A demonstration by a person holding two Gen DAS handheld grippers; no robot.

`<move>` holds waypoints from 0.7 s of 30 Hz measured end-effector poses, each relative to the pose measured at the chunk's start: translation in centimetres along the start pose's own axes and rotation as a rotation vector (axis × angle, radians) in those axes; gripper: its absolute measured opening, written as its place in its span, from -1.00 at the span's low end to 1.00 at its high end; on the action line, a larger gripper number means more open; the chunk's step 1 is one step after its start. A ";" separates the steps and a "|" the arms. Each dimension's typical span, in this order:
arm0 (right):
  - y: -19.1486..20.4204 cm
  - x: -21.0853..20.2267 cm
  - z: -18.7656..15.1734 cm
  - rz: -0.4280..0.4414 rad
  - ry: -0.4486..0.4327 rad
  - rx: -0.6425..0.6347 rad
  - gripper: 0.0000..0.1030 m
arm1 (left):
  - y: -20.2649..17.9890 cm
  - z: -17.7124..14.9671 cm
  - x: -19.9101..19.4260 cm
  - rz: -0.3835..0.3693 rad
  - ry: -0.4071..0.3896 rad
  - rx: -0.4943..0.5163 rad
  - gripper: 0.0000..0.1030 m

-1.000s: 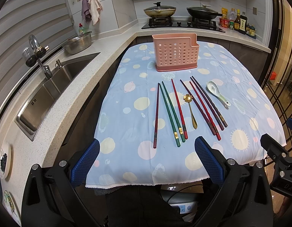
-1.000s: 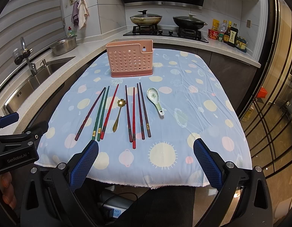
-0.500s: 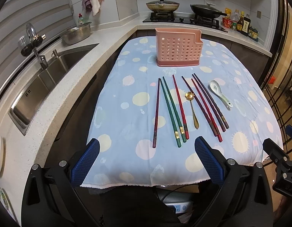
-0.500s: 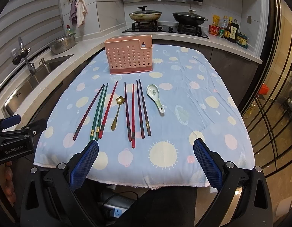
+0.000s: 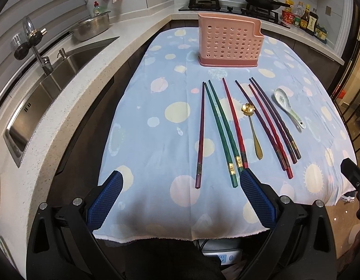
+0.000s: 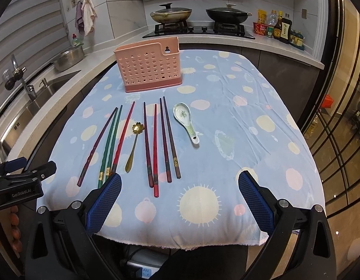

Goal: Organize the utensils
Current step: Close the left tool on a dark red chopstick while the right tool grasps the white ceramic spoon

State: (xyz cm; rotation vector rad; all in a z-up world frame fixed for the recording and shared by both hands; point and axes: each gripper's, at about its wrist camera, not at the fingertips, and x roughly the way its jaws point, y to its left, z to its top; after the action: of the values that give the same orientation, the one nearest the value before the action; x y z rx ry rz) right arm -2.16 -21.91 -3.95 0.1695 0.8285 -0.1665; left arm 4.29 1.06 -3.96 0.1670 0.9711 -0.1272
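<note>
Chopsticks (image 5: 217, 128) lie in a loose row on the cloth-covered worktop (image 5: 156, 121), with a gold spoon (image 5: 251, 128) among them and a ceramic spoon (image 6: 185, 121) at their right end. Near them toward the stove stands the pink holder (image 6: 149, 70), upright and apart from the row. Left tongs (image 5: 180, 200) and right tongs (image 6: 180, 200) both gape wide over the worktop's near edge, gripping nothing, their blue pads (image 5: 105, 200) clear of every utensil.
</note>
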 end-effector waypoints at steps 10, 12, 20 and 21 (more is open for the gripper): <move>-1.4 4.4 0.4 -0.029 0.036 0.034 0.86 | 0.8 0.0 6.7 -0.028 0.054 -0.023 0.86; -1.5 5.0 0.3 -0.033 0.045 0.041 0.86 | 1.2 -0.3 7.9 -0.044 0.076 -0.036 0.80; -1.3 7.2 0.4 -0.035 0.071 0.041 0.86 | 1.1 -0.9 10.2 -0.087 0.109 -0.021 0.39; -1.3 7.4 0.4 -0.034 0.070 0.039 0.86 | 1.0 -0.9 10.2 -0.090 0.106 -0.014 0.31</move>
State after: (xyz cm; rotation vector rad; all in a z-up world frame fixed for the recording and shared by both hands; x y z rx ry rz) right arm 2.82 -23.85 -9.27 0.1989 0.8987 -0.2094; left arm 9.42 1.86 -12.84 0.1178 1.0855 -0.1959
